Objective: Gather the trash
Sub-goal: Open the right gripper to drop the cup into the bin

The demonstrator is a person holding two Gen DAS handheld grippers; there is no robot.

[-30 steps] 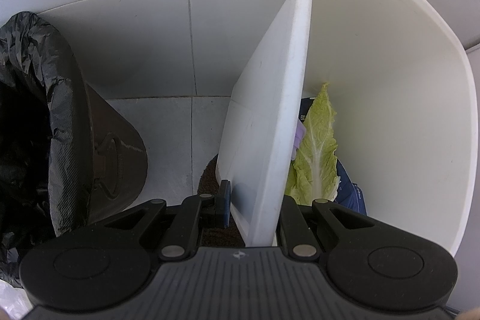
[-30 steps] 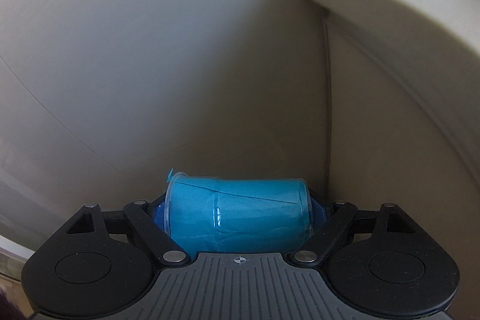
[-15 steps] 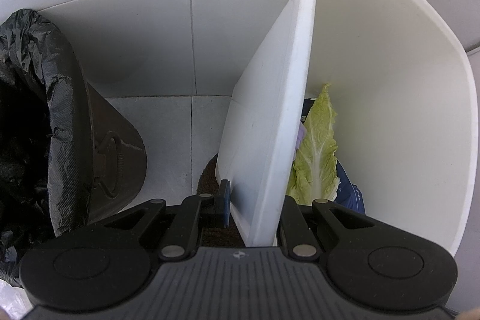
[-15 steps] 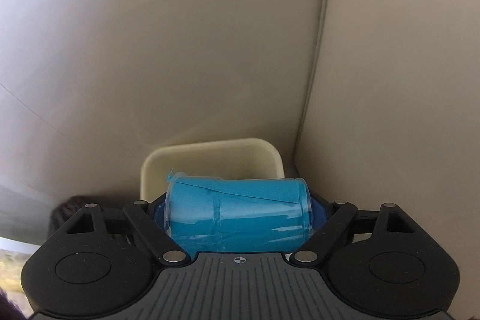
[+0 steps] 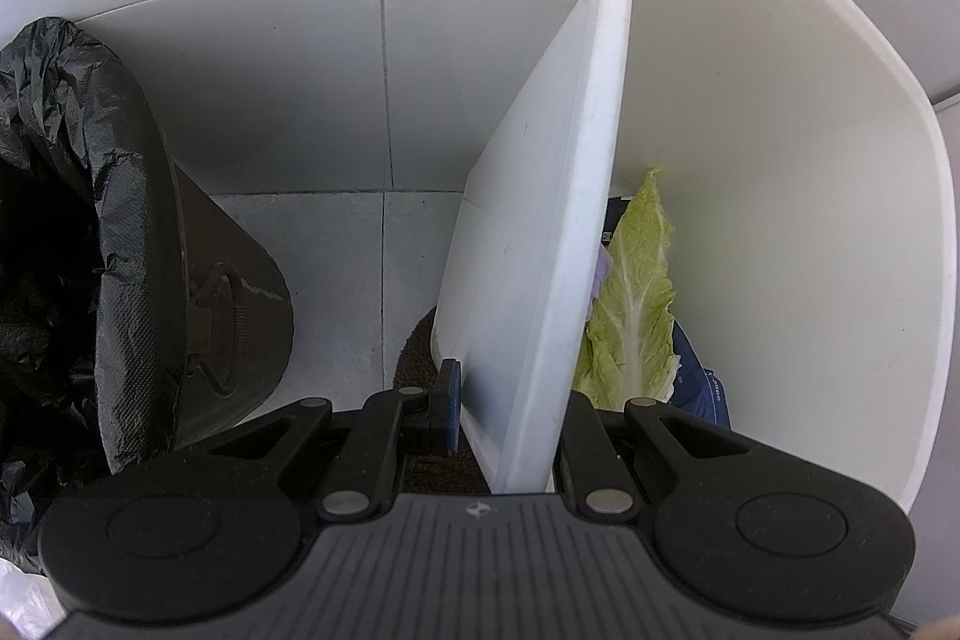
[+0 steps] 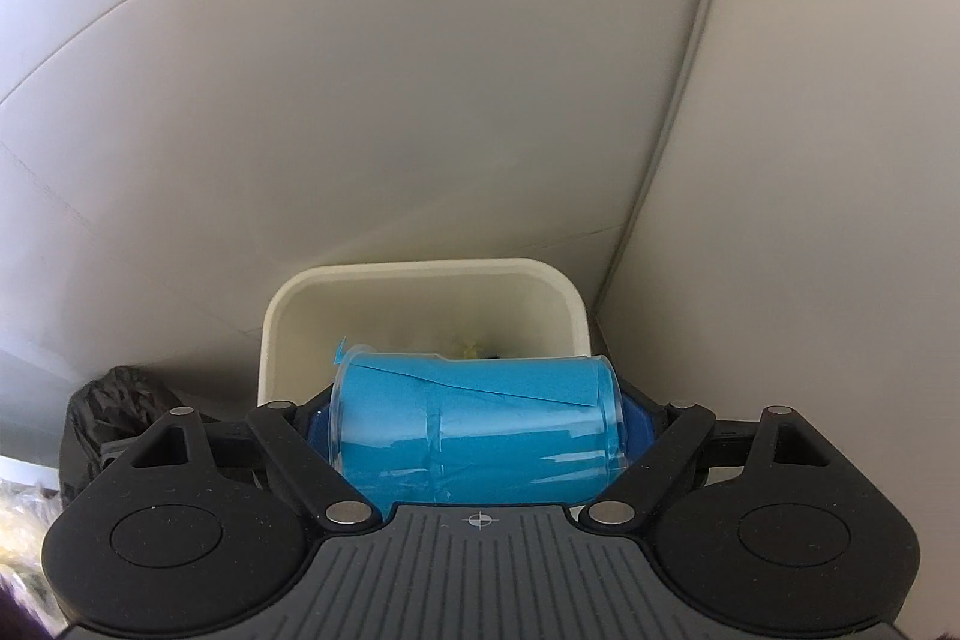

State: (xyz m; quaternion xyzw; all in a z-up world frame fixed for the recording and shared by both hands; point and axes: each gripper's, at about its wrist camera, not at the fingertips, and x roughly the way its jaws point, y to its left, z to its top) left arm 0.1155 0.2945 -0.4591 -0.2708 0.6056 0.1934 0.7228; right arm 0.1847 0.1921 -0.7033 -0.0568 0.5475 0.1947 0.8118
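White bin [image 5: 780,220]: I see a cabbage leaf [image 5: 630,304] inside, lying over dark blue trash. My left gripper [image 5: 510,400] is clamped on its near wall. Beside it, apart, a dark bin [image 5: 198,280] with a black liner [image 5: 60,250]. My right gripper [image 6: 480,424] grips a blue cup [image 6: 480,430] sideways, above the white bin's [image 6: 420,280] opening.

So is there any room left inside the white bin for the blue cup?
Yes. Inside the white bin, the side beside the cabbage leaf is bare. The bottom is crowded with the leaf and a dark blue wrapper. Outside, bare floor tiles lie between it and the black bin.
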